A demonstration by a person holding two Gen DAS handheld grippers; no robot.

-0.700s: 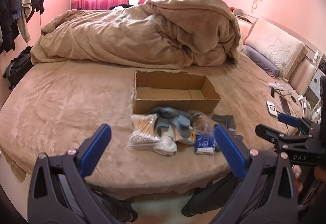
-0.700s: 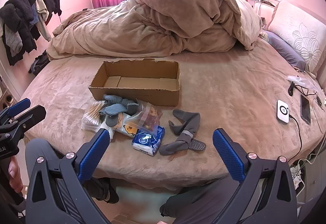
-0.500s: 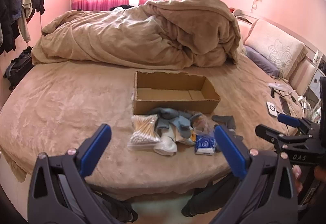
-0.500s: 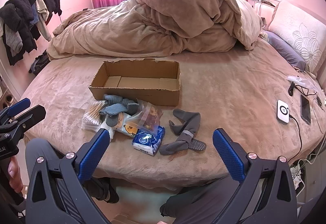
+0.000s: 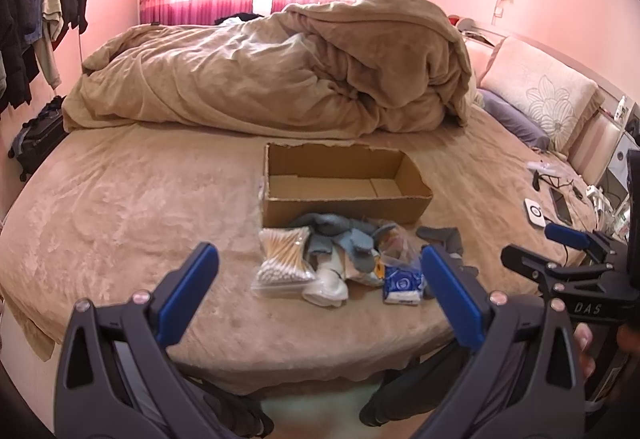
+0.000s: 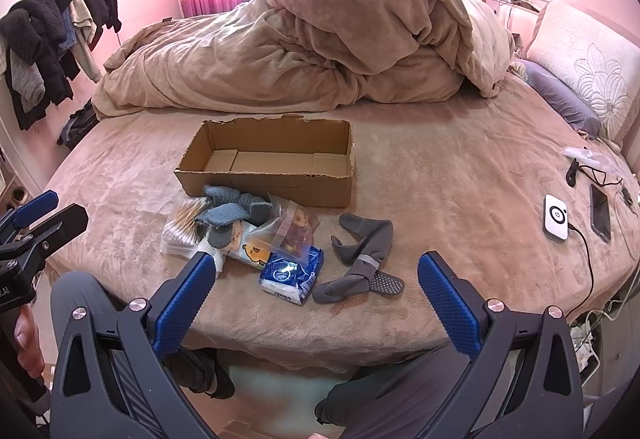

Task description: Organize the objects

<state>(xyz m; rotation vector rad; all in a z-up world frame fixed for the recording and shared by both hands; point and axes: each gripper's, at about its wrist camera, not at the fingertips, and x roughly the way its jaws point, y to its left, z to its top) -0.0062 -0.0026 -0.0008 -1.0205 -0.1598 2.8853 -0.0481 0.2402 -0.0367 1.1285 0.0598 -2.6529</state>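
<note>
An open, empty cardboard box (image 5: 344,183) (image 6: 272,163) sits on the bed. In front of it lies a pile: a bag of cotton swabs (image 5: 284,259) (image 6: 182,225), blue-grey knitted socks (image 5: 344,239) (image 6: 232,213), a clear zip bag (image 6: 292,229), a blue tissue pack (image 5: 402,279) (image 6: 290,273) and dark grey socks (image 6: 360,259). My left gripper (image 5: 316,279) is open and empty, held before the bed's near edge. My right gripper (image 6: 312,287) is open and empty, near the tissue pack and grey socks.
A heaped beige duvet (image 5: 280,71) fills the back of the bed. Pillows (image 6: 588,75) lie at the right. A white charger (image 6: 556,217), a phone (image 6: 600,211) and cables lie on the bed's right side. Clothes (image 6: 48,39) hang at the left wall.
</note>
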